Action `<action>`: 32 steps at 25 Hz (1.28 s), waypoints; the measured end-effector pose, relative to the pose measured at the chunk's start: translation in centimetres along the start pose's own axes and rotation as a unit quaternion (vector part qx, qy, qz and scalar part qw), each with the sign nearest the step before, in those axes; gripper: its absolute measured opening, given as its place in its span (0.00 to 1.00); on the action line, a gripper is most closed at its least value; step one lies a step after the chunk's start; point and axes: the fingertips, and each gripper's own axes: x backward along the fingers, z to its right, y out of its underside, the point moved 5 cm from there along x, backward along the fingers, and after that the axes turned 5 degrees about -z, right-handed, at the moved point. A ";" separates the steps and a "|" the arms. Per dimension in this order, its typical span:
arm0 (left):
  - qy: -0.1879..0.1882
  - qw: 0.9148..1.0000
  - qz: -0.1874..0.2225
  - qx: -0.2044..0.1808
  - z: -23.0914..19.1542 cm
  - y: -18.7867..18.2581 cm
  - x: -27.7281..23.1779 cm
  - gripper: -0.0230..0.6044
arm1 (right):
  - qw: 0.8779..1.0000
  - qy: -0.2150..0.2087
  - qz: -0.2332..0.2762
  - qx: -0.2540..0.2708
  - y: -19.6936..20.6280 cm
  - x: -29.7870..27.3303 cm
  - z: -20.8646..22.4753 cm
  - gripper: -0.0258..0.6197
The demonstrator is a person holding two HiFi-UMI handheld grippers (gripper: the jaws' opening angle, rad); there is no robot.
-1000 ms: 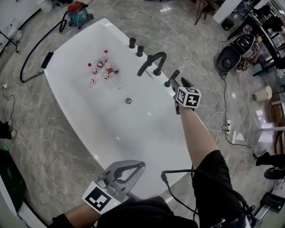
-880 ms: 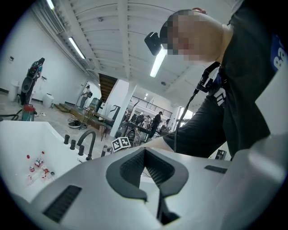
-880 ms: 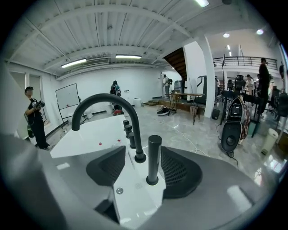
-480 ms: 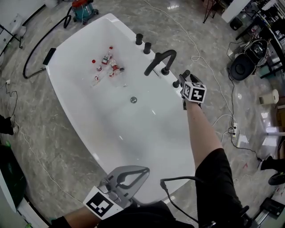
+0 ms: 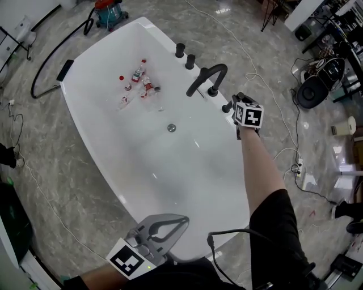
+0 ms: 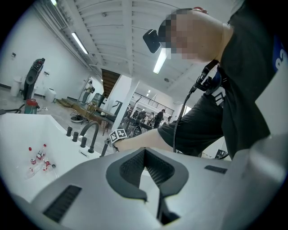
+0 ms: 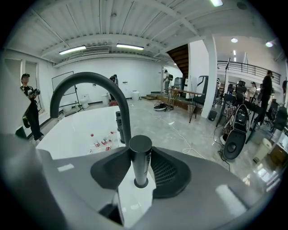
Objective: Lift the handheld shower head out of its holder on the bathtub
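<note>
The handheld shower head (image 7: 140,158) is a black cylinder standing upright in its holder on the white bathtub rim (image 7: 135,197). In the head view the shower head (image 5: 228,105) stands just right of the curved black faucet (image 5: 207,76). My right gripper (image 7: 140,144) reaches round it with the cylinder between its jaws. The jaws are closing, and a little room still shows on either side of the cylinder. My left gripper (image 5: 180,217) hangs shut and empty over the tub's near edge, far from the shower head. The left gripper (image 6: 145,152) holds nothing.
Two black knobs (image 5: 185,55) stand on the rim beyond the faucet. Several small red-capped bottles (image 5: 136,82) lie inside the tub near the drain (image 5: 171,128). A vacuum (image 5: 108,11) and a black hose (image 5: 48,62) lie on the marble floor, cables to the right.
My right gripper has come down along the rim onto the shower head, and its jaws have narrowed round it. The left gripper has sunk slightly and stays shut.
</note>
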 end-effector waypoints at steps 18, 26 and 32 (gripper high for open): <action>0.024 0.999 0.032 -0.015 8.6 -4.0 2.9 0.04 | 0.995 -0.004 0.092 -0.047 -0.3 19.6 -0.2 0.24; 0.026 0.997 0.071 -0.035 13.8 -5.6 5.1 0.04 | 0.992 -0.016 0.114 -0.042 1.7 29.1 -2.9 0.24; 0.031 0.997 0.061 -0.041 17.9 -4.7 6.5 0.04 | 0.992 -0.022 0.120 -0.035 4.7 36.1 -4.9 0.24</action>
